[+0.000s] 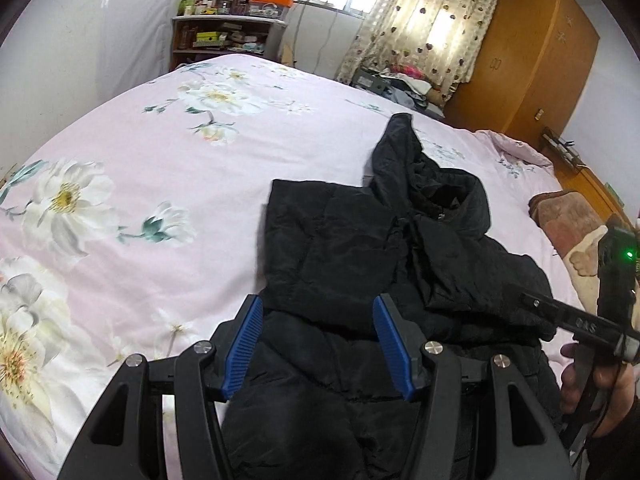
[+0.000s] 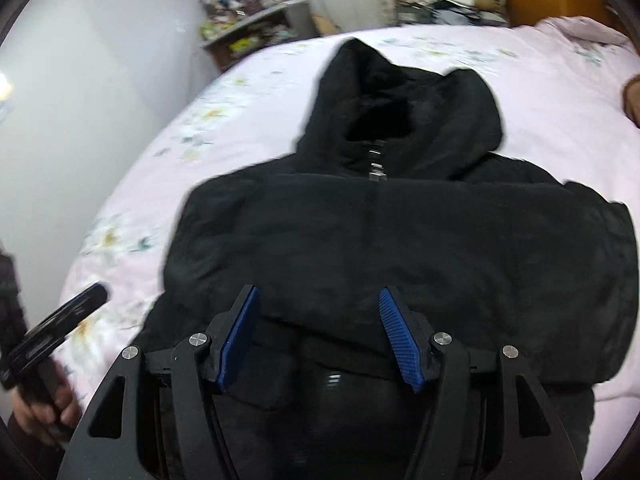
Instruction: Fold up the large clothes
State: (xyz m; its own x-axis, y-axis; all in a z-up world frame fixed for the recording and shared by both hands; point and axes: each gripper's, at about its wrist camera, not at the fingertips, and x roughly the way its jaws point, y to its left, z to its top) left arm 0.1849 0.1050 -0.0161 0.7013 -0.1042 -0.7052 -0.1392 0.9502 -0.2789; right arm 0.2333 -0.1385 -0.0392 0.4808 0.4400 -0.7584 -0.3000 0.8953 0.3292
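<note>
Jacket: your black, puffy, matte hooded jacket (image 2: 400, 240) lies partly folded on the bed, hood (image 2: 400, 104) toward the far side, metal zip down the centre.
Bed cover: smooth pink floral-print sheet (image 1: 140, 152), wide bare stretch to the jacket's left.
Left gripper (image 1: 318, 344): ribbed blue pads spread, nothing pinched, above the jacket's near edge.
Right gripper (image 2: 318, 340): your jaws stand apart, empty, over the folded hem.
</note>
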